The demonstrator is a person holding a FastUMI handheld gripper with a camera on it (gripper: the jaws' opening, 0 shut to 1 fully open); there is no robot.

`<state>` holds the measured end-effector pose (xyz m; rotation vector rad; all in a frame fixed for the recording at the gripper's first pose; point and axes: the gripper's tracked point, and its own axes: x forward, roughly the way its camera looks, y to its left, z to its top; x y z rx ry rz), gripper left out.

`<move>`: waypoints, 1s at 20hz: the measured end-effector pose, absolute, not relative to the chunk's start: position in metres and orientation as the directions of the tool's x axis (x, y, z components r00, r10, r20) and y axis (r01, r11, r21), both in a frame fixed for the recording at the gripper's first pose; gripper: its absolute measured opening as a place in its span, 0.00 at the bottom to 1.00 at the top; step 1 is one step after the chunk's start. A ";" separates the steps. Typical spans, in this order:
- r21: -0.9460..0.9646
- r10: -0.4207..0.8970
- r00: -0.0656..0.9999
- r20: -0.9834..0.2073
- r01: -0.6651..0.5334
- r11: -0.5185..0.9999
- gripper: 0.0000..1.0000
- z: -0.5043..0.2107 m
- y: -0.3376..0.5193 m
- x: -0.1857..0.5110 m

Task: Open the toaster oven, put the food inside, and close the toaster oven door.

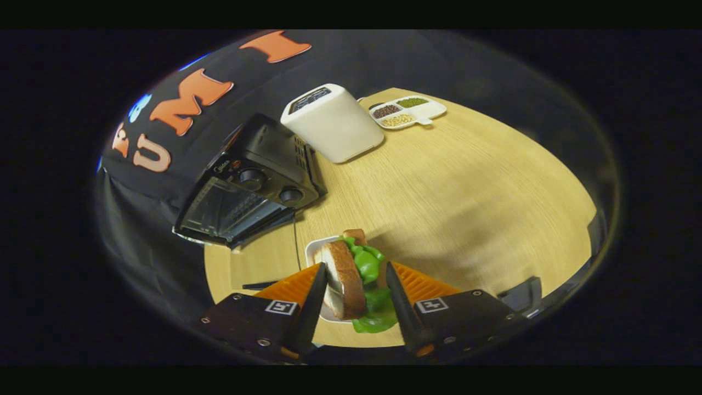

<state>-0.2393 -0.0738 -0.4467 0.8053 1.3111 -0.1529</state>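
hand-held gripper [356,280] part open, straddling sandwich [348,277] on plate [315,248] at lower centre, not clamped; toaster oven [247,184] upper left looks shut, lettuce could slip out when squeezed
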 end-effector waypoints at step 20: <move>0.702 0.444 0.564 -0.696 0.407 0.584 0.33 -0.352 -0.010 -0.144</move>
